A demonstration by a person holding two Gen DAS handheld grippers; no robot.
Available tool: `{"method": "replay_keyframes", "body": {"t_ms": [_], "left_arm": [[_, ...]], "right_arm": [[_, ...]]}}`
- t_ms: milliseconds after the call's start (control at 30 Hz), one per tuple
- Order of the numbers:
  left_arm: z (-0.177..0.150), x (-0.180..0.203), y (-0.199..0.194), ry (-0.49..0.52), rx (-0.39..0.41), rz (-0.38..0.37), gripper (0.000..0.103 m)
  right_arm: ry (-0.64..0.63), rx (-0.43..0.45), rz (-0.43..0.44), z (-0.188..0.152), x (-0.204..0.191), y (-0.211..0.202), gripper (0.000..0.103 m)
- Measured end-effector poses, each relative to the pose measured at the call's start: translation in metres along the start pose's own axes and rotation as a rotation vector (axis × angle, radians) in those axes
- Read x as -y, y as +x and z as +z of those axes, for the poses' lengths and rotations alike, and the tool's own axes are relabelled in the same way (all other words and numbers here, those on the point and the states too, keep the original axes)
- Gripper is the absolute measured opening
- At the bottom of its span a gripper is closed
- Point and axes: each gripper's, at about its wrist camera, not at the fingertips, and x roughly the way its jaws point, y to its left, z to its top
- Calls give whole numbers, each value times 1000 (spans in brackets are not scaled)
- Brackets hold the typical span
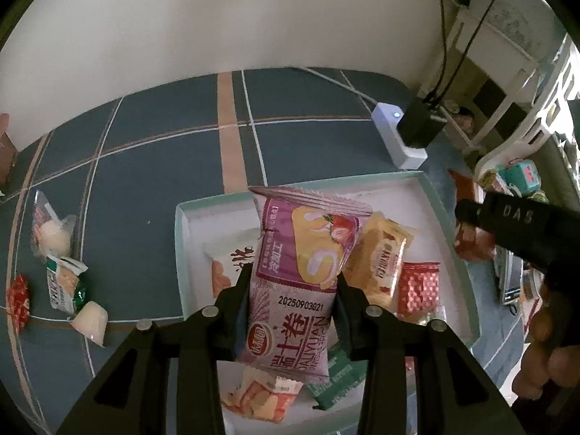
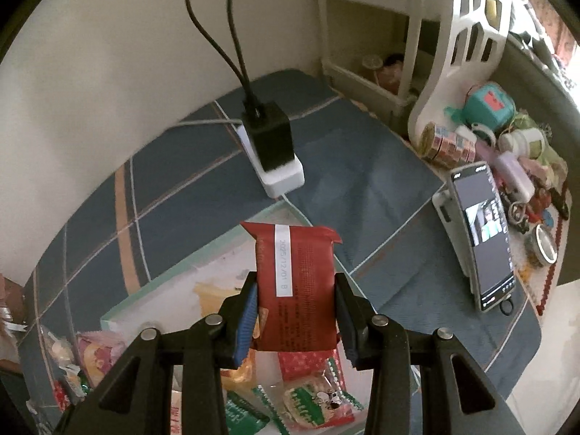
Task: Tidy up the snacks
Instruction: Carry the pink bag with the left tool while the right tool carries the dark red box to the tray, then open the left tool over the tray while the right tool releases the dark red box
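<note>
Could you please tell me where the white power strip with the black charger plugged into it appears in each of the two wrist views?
Left wrist view: the power strip lies upper right, on the blue cloth just beyond the box's far right corner.
Right wrist view: the power strip sits at upper centre, above the held red packet.
Shared landmark: the pale green box of snacks.

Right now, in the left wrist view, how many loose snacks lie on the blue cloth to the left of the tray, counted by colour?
White: 2, the clear-wrapped ball and the white piece
Green and white: 1, the small packet
Red: 1, the red wrapper
Total: 4
</note>
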Motion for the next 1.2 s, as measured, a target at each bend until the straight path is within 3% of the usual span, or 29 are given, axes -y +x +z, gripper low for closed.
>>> {"method": "replay_keyframes", "body": {"t_ms": [467,967,1033,1133,1200], "left_arm": [[-5,-8,26,-30,-1,-14,41],[-8,-2,35,-15,-6,-21,42],[-7,-3,34,-21,-7,-24,46],[-6,-4,30,-31,-4,-37,50],[-5,-5,25,-33,1,-38,52]], "right_arm": [[-18,-143,16,-22,-7,58,42],[-64,-157,46,-25,-28,58,43],[-58,-151,49,-22,-27,55,46],[-62,-133,50,-21,-24,45,60],[-70,-114,48,-18,-27,38,60]]}}
